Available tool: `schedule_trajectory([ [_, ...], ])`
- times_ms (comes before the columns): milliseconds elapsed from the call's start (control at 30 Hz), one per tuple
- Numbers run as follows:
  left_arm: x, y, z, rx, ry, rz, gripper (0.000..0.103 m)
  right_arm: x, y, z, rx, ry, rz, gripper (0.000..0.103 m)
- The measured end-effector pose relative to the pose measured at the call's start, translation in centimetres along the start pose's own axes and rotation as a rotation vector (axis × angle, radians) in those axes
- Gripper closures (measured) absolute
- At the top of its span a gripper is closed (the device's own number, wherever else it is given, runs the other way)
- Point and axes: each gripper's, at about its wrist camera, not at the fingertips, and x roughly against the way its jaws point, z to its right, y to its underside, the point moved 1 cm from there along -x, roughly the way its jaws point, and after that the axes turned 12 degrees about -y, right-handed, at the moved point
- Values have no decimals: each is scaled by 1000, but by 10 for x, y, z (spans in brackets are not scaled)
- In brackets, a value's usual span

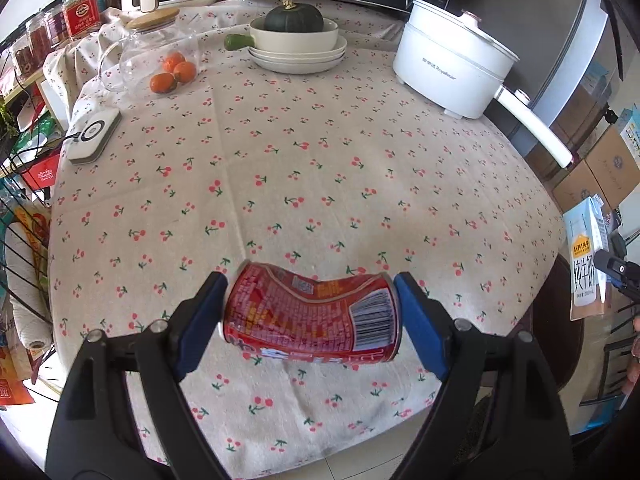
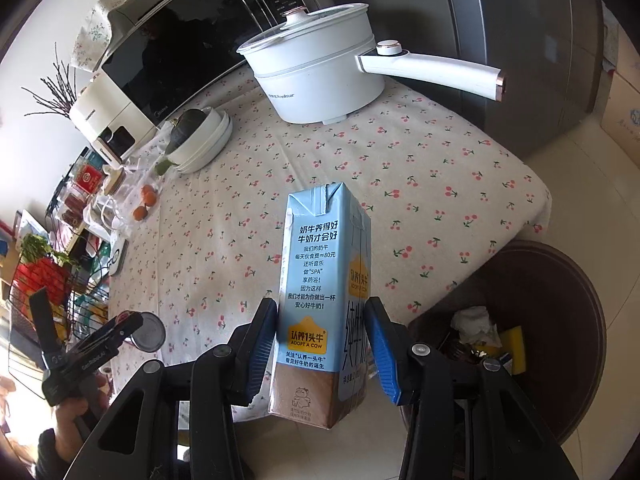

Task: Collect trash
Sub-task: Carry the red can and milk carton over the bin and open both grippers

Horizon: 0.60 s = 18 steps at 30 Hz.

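From the left wrist cam, the left gripper has its blue pads pinched on both ends of a dented red can, held sideways up off the table near the front edge. The whole middle of the cherry-print cloth ahead of it is bare; stuff only sits round the back and sides: a white electric pot back right with its long handle poking out past the table edge, stacked bowls with a dark green squash, a glass jar lying with oranges, a small white gadget at the left edge. A wire rack crowds the left side. Over on the right wrist cam, the right gripper is squeezing a light blue milk carton upright by its lower half, hanging right around the table corner. Just down to the right is a round brown trash bin on the tile floor, already with crumpled paper and something yellow in it. The left gripper shows at lower left with the can end-on. Microwave and a grey fridge back the table.
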Motion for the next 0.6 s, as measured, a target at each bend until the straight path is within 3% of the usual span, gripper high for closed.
schedule_trajectory([
  [167, 16, 16, 13, -22, 24, 27, 18, 24, 15, 15, -8, 27, 37, 57],
  [333, 20, 25, 31, 6, 129, 9, 18, 45, 31, 35, -13, 66, 62, 56],
  [600, 28, 34, 83, -75, 201, 19, 18, 71, 48, 82, -59, 151, 80, 56],
])
